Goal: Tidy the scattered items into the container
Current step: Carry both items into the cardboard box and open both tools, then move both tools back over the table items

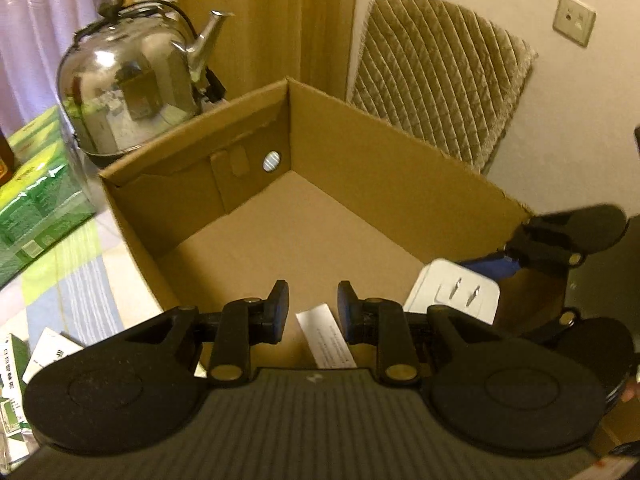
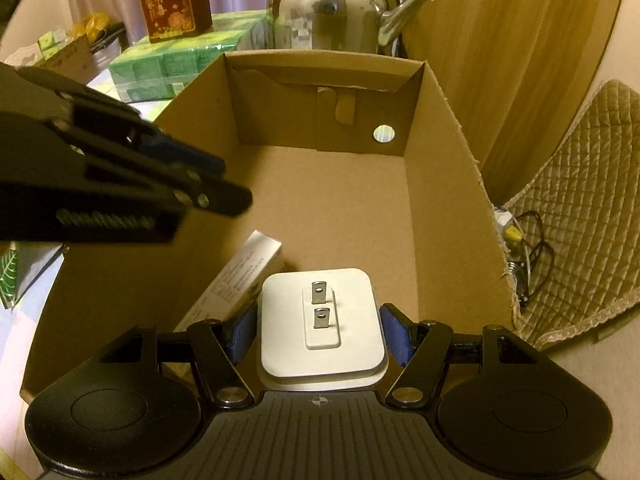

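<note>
Right gripper (image 2: 320, 330) clenched on white square plastic power adapter (image 2: 322, 326), two metal prongs facing up, held over near end of open brown cardboard box (image 2: 444, 184). Left gripper (image 1: 313, 306) released, jaws apart, nothing btwn them, above box's near-left rim. Slim white paper carton (image 2: 236, 280) lies inside box, just left of adapter. Shiny steel kettle (image 2: 332, 8) stands beyond box's far wall; green tissue packs (image 2: 168, 64) far left.

Small white carton (image 2: 236, 280) in box, half hidden behind charger (image 2: 322, 324).
</note>
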{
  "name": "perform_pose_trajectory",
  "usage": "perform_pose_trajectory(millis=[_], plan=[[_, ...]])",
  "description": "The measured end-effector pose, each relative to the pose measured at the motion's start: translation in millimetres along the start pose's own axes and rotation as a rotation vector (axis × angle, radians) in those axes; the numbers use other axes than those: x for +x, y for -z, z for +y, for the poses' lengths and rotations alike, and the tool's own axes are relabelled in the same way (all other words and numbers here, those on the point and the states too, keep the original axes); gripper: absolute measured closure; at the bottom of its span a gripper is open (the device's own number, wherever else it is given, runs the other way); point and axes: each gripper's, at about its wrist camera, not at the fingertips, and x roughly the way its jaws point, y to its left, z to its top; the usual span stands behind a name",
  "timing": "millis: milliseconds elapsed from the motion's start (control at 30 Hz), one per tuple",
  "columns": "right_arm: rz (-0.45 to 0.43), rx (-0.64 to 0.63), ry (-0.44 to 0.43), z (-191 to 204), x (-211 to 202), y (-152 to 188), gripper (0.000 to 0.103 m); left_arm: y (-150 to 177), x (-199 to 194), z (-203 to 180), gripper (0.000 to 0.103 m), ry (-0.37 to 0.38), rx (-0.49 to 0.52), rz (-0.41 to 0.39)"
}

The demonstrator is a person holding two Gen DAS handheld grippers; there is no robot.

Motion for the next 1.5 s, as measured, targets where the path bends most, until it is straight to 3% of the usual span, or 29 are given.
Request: perform_pose_trajectory(millis=[467, 933, 1100, 1333, 1500], plan=[[-0.054, -0.007, 0.016, 9, -15, -1, 0.038, 13, -47, 8, 0.081, -0.024, -0.050, -0.060], [-0.228, 0.060, -0.012, 44, -99, -2, 0.032, 53, -141, 19, 0.080, -0.091, -0.122, -0.130], [-0.285, 0.066, -0.054, 75, -132, 3, 0.024, 79, -178, 25, 0.075, -0.131, -0.155, -0.145], [-0.306, 0.045, -0.141, 127, -152, 22, 0.013, 137, -230, 45, 0.055, -0.209, -0.229, -0.150], [-0.277, 0.026, -0.195, 164, -143, 37, 0.009, 183, -260, 63, 0.033, -0.288, -0.263, -0.131]])
